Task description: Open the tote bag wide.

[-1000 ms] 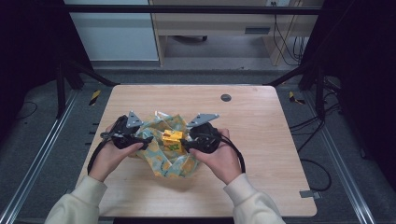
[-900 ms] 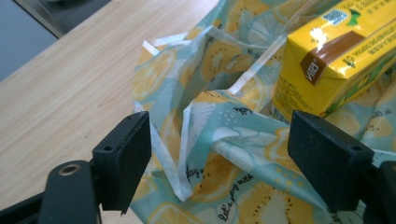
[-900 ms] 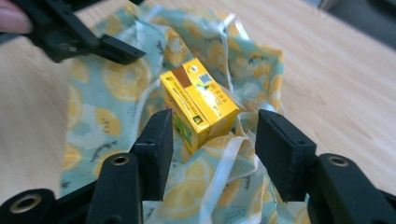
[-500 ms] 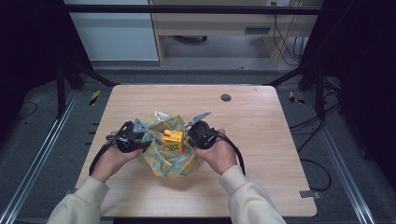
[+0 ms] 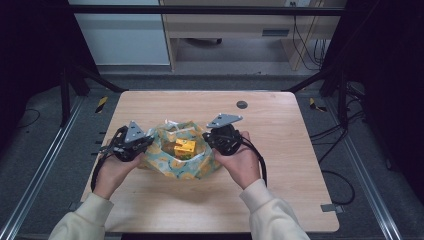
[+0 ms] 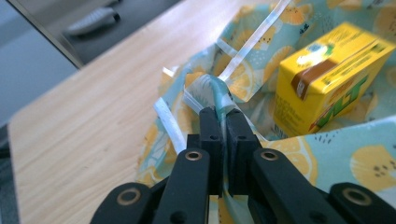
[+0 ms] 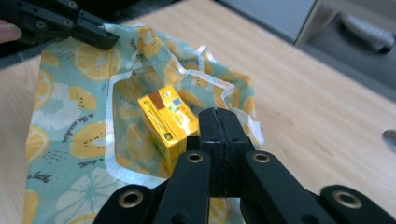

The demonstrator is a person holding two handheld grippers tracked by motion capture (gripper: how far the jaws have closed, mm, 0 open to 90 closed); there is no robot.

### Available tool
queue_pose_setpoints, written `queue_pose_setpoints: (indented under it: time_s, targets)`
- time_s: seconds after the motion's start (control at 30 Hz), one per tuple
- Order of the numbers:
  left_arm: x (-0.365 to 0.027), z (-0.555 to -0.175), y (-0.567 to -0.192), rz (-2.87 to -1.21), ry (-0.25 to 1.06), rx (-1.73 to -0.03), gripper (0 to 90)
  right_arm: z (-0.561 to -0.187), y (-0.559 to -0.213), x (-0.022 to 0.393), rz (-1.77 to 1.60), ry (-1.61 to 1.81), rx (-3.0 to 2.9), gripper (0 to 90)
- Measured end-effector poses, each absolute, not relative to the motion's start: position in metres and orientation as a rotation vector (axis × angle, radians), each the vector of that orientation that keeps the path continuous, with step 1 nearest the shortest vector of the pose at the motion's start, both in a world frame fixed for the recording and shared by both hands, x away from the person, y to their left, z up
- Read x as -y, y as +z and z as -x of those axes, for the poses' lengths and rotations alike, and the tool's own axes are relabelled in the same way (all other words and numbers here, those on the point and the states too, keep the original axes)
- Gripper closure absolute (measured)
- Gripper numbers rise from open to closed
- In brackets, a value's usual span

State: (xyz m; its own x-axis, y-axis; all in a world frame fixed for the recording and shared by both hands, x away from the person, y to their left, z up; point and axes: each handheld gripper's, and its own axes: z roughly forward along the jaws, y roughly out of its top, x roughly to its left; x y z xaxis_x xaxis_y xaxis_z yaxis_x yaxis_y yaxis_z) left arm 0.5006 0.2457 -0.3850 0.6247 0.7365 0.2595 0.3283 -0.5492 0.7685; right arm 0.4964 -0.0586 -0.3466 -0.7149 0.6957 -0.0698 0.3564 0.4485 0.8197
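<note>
A teal cloth (image 5: 180, 167) printed with lemon slices lies on the table, its sides pulled up around a yellow juice box (image 5: 184, 148) standing in its middle. My left gripper (image 5: 145, 145) is at the cloth's left side. Its jaws have just been closing and now pinch a fold of the white-hemmed edge (image 6: 212, 91), with the box (image 6: 327, 74) just beyond. My right gripper (image 5: 210, 139) is at the cloth's right side, jaws (image 7: 218, 114) shut on the hem beside the box (image 7: 168, 121). The left gripper (image 7: 100, 39) holds the far edge in that view.
The wooden table (image 5: 280, 190) has a small dark round disc (image 5: 242, 104) near its back edge. Black frame posts stand at both sides, and cables run on the floor to the right. A light wooden desk stands behind the table.
Both grippers have closed on the cloth's opposite edges and drawn them up and inward around the juice box. The cloth, flatter before, now stands up like a pouch.
</note>
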Motion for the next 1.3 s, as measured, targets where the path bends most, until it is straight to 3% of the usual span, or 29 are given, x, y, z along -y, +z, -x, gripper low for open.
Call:
queue_pose_setpoints:
  time_s: [0.37, 0.83, 1.3]
  targets:
    - [-0.259, -0.462, -0.373, -2.064, 0.720, -0.774, 88.8, -0.454, -0.331, 0.089, -0.831, 1.317, -2.193, 90.0]
    - [-0.261, -0.433, -0.380, -2.042, 0.617, -0.730, 89.0, -0.424, -0.350, 0.118, -0.838, 1.342, -2.217, 90.0]
    - [-0.257, -0.417, -0.396, -2.122, 0.530, -0.700, 89.3, -0.408, -0.370, 0.131, -0.856, 1.293, -2.284, 90.0]
